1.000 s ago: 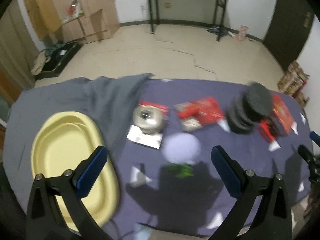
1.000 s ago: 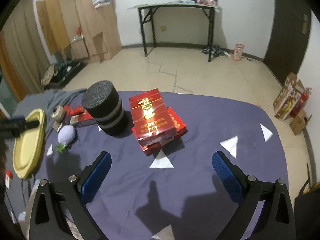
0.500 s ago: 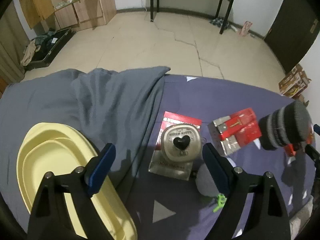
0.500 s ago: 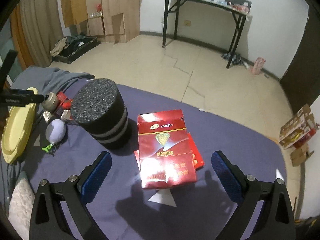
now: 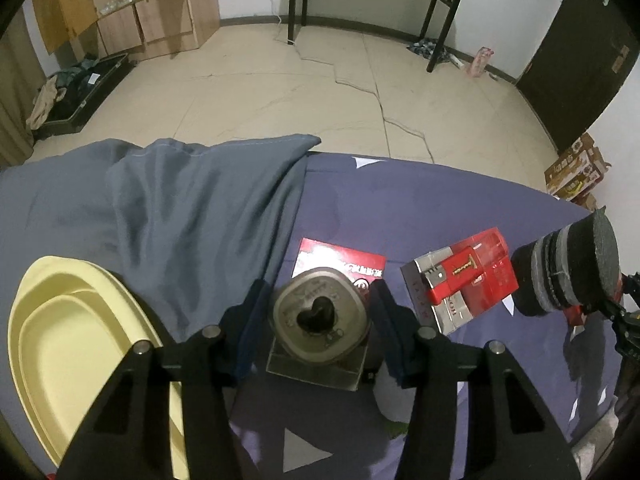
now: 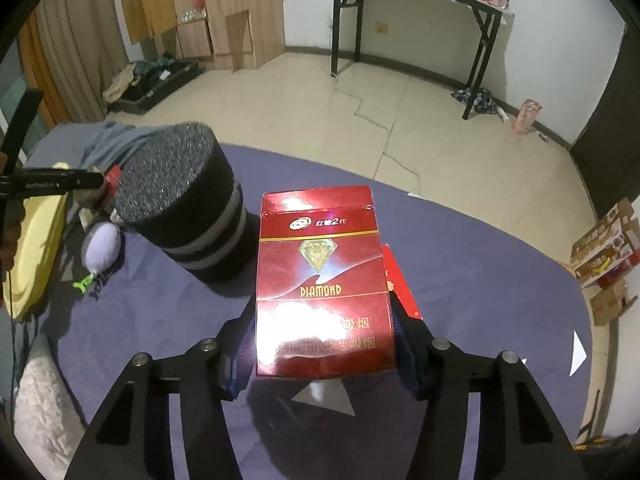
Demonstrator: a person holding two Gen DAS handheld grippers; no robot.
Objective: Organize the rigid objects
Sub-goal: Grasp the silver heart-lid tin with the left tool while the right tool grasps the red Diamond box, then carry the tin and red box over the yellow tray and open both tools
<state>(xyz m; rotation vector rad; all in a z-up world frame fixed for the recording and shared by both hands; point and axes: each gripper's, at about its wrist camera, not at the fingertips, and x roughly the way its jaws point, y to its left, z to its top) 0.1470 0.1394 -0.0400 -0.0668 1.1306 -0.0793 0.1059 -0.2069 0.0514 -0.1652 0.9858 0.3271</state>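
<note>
A round metal tin (image 5: 320, 314) with a black heart knob stands on a flat red packet (image 5: 340, 258) on the purple table cover. My left gripper (image 5: 318, 308) is shut on the tin, one blue pad on each side. In the right wrist view a glossy red "Diamond" box (image 6: 320, 264) lies on top of another red box (image 6: 400, 284). My right gripper (image 6: 324, 332) is shut on the near end of the top box. A yellow oval tray (image 5: 60, 320) lies at the left edge of the table.
A black foam cylinder (image 6: 188, 200) stands close to the left of the red box. A red and silver box (image 5: 460, 284) lies right of the tin. A lavender plush (image 6: 102, 246) and a crumpled grey cloth (image 5: 192, 208) are also on the table.
Both grippers came down and forward with wide jaws. The left then closed on the tin and the right closed on the red box.
</note>
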